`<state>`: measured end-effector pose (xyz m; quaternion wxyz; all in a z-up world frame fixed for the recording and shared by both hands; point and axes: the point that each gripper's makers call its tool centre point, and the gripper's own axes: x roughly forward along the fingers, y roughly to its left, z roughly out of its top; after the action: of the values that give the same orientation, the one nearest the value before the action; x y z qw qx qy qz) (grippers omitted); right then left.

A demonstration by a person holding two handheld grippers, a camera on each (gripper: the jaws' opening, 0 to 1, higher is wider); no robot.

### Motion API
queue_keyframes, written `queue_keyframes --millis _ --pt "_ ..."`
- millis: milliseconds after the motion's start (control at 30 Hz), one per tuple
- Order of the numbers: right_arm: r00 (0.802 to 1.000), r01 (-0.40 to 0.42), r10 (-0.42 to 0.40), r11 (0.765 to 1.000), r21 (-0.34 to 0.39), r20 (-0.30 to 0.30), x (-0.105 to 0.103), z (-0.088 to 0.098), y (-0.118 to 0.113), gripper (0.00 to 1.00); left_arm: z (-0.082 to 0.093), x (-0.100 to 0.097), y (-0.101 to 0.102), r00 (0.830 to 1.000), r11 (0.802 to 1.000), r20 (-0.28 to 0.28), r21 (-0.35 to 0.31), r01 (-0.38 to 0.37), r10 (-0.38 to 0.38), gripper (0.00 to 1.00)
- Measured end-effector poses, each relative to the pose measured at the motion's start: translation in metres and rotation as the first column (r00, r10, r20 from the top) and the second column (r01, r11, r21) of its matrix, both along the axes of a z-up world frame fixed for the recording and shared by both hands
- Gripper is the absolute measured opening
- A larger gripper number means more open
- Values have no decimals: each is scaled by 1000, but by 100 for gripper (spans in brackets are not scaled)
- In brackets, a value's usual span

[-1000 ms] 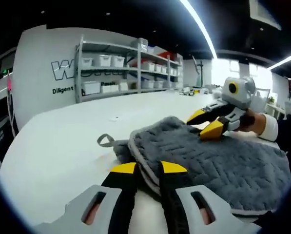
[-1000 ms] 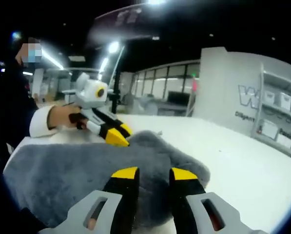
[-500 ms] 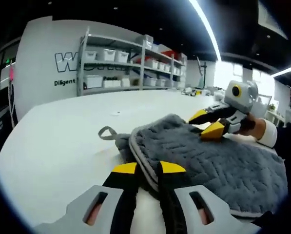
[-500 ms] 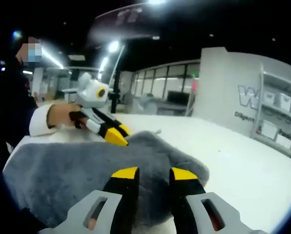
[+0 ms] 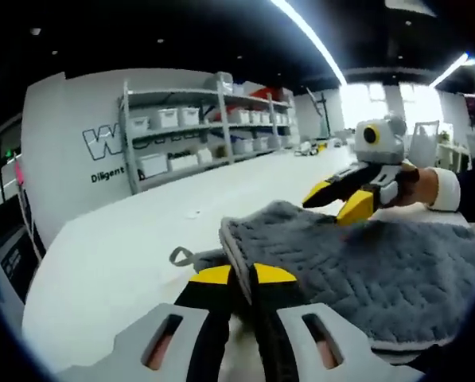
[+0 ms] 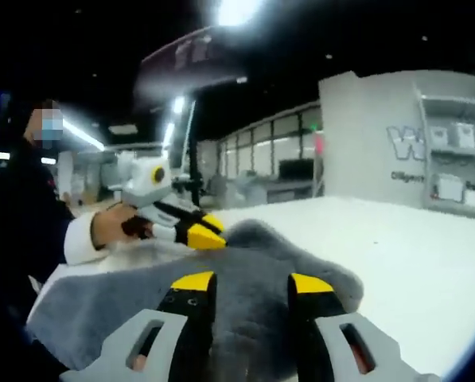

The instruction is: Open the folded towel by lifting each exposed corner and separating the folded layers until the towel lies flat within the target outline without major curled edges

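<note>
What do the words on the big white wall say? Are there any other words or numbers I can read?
"W": big outlined letter on the white wall; the shelf rack hides the rest.
"Diligent": small dark word below the big letter; the shelf rack hides what follows.
White wall in the right gripper view: same lettering, too blurred to read.
Bins on the shelf rack: no readable labels.

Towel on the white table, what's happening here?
A person works a folded grey towel on the white table with two hand-held grippers. The left hand-held gripper has its jaws nearly shut on the towel's near edge, beside the hanging loop. The right hand-held gripper is open, jaws astride a raised fold. The towel is not yet flat.
</note>
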<state>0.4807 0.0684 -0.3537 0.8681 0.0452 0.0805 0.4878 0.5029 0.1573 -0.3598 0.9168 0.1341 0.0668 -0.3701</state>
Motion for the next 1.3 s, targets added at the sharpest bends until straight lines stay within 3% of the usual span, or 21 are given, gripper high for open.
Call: queue_keyframes --millis 100,233,400,500,667,767,1300 --pt "998 5 -1 998 70 -56 0 2 2 48 -1 -3 -6 999 1000 25 22 19 -20 5" --pt "997 5 1 997 82 -83 -1 0 5 47 3 -5 -11 997 999 61 32 35 -37 4" --pt "992 6 9 993 117 -127 -4 1 8 43 9 -10 -18 994 998 91 33 57 -60 4" --pt "985 11 23 981 194 -174 -7 9 5 41 12 -13 -23 990 996 116 43 75 -79 4" --pt "982 12 31 975 222 -188 -4 13 -5 34 8 -22 -38 979 989 151 90 121 -134 4" --pt "971 7 55 966 258 -232 -4 14 -6 33 5 -27 -46 973 983 168 119 141 -160 4" --pt "961 2 79 956 292 -265 -7 17 -3 32 9 -46 -74 944 966 223 149 213 -242 6"
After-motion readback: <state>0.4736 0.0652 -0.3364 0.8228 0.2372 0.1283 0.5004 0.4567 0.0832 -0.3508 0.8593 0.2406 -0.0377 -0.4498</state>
